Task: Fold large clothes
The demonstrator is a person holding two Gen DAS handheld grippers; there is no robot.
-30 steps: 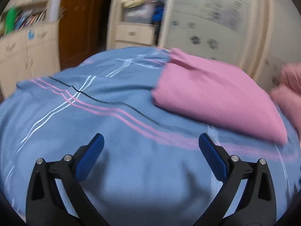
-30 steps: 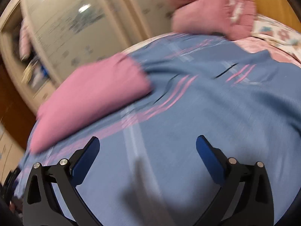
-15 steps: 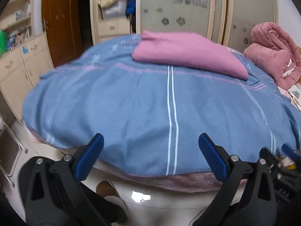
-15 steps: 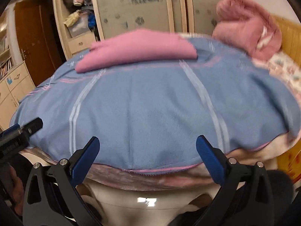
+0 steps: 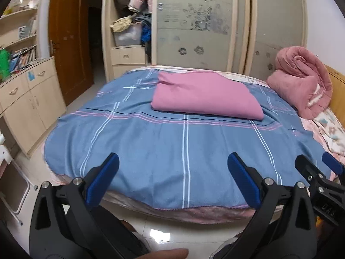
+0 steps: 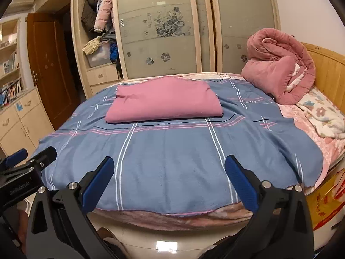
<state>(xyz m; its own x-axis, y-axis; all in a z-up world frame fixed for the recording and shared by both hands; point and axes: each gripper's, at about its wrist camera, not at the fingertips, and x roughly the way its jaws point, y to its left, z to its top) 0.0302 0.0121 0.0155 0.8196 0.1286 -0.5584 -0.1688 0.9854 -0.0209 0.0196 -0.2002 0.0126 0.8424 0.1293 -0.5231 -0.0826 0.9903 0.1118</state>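
A folded pink garment (image 5: 204,96) (image 6: 166,100) lies flat on the far half of a blue striped sheet (image 5: 172,151) (image 6: 168,151) that covers the bed. My left gripper (image 5: 172,181) is open and empty, held off the near edge of the bed above the floor. Beside it my right gripper (image 6: 169,182) is open too, with nothing between its blue pads. Each gripper shows at the edge of the other's view: the right one (image 5: 319,172) and the left one (image 6: 28,164).
A rolled pink quilt (image 6: 280,64) sits at the bed's right end by the wooden headboard (image 6: 327,64). A sliding-door wardrobe (image 6: 172,28) stands behind the bed, with a wooden door (image 5: 66,43) and low cabinets (image 5: 28,95) to the left. Glossy floor lies below the grippers.
Both grippers have pulled back from close over the sheet to beyond the bed's near edge. They stay open and empty. The pink garment has not moved.
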